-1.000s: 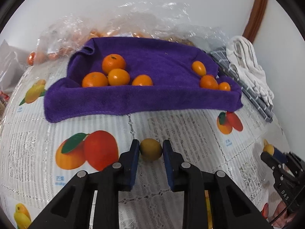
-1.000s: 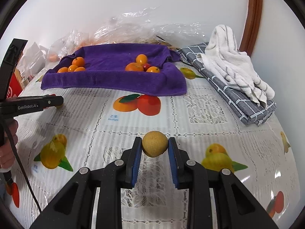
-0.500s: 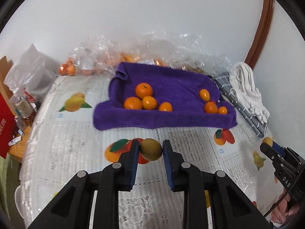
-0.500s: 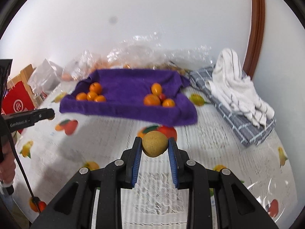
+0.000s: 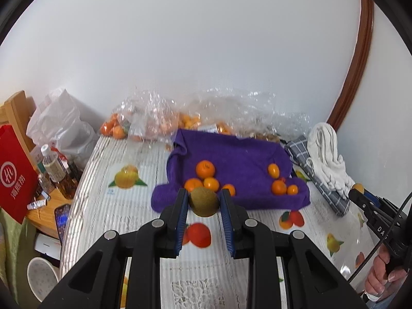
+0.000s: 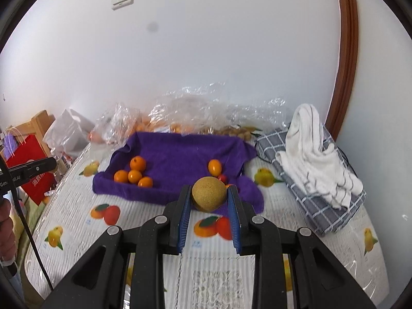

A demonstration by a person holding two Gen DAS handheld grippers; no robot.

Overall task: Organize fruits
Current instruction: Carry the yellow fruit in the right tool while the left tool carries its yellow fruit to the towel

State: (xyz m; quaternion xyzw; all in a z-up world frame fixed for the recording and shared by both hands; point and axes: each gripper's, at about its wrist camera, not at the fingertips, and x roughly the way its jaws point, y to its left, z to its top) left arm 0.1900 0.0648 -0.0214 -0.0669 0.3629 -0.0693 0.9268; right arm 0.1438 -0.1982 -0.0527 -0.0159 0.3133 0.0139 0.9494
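Note:
My left gripper (image 5: 204,203) is shut on a brown-green kiwi (image 5: 204,201) and holds it high above the table, in front of the purple towel (image 5: 239,154). My right gripper (image 6: 209,197) is shut on a round tan fruit (image 6: 209,197), also raised above the table. The purple towel (image 6: 180,154) holds a group of oranges at its left (image 6: 134,173) and smaller orange fruits at its right (image 6: 214,166). In the left wrist view the oranges (image 5: 205,169) and the small ones (image 5: 279,187) lie the same way.
Clear plastic bags of fruit (image 5: 154,123) lie behind the towel against the wall. A white cloth on a grey checked cloth (image 6: 316,164) lies at the right. A red bag (image 5: 13,170), bottles (image 5: 54,167) and a phone (image 5: 61,219) sit off the table's left edge.
Both grippers have risen and pulled back from the table, each still holding its fruit. The towel and table now look smaller and farther away.

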